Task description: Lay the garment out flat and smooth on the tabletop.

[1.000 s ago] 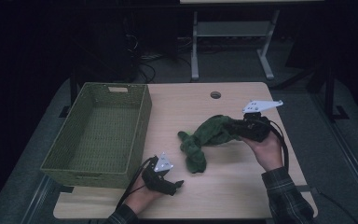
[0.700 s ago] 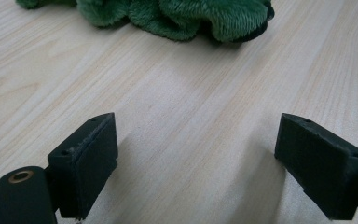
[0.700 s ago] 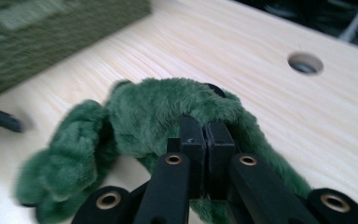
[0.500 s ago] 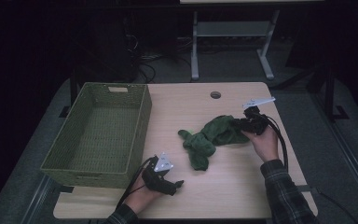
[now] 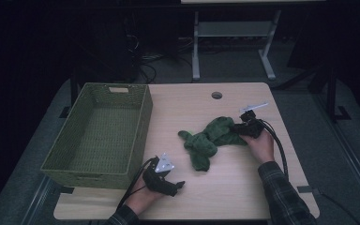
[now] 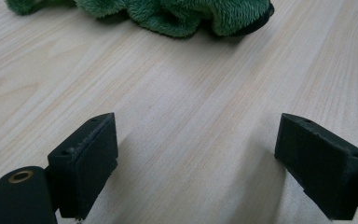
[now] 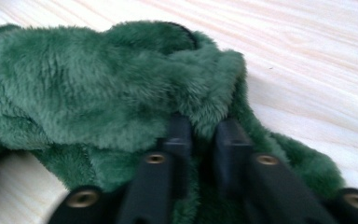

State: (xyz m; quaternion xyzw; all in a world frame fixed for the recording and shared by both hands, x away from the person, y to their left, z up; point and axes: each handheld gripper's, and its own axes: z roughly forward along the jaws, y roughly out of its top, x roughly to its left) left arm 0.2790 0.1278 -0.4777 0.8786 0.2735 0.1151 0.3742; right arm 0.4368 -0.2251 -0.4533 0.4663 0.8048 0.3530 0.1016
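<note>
A crumpled green plush cloth [image 5: 211, 138] lies on the wooden table right of centre. My right gripper [image 5: 240, 127] is shut on the cloth's right end; in the right gripper view the two black jaws pinch a fold of green fur [image 7: 200, 126]. My left gripper [image 5: 176, 184] rests low near the table's front edge, left of the cloth and apart from it. Its jaws stand wide open over bare wood [image 6: 196, 144], with the green plush cloth [image 6: 168, 14] lying farther ahead.
A green woven basket [image 5: 143, 122] with nothing in it stands on the left part of the table. A round cable hole [image 5: 216, 95] sits near the far edge. A metal stand [image 5: 234, 28] rises on the floor behind the table.
My right gripper has drawn the cloth's right end slightly toward the right and back, stretching the cloth a little. The left gripper has stayed in place.
</note>
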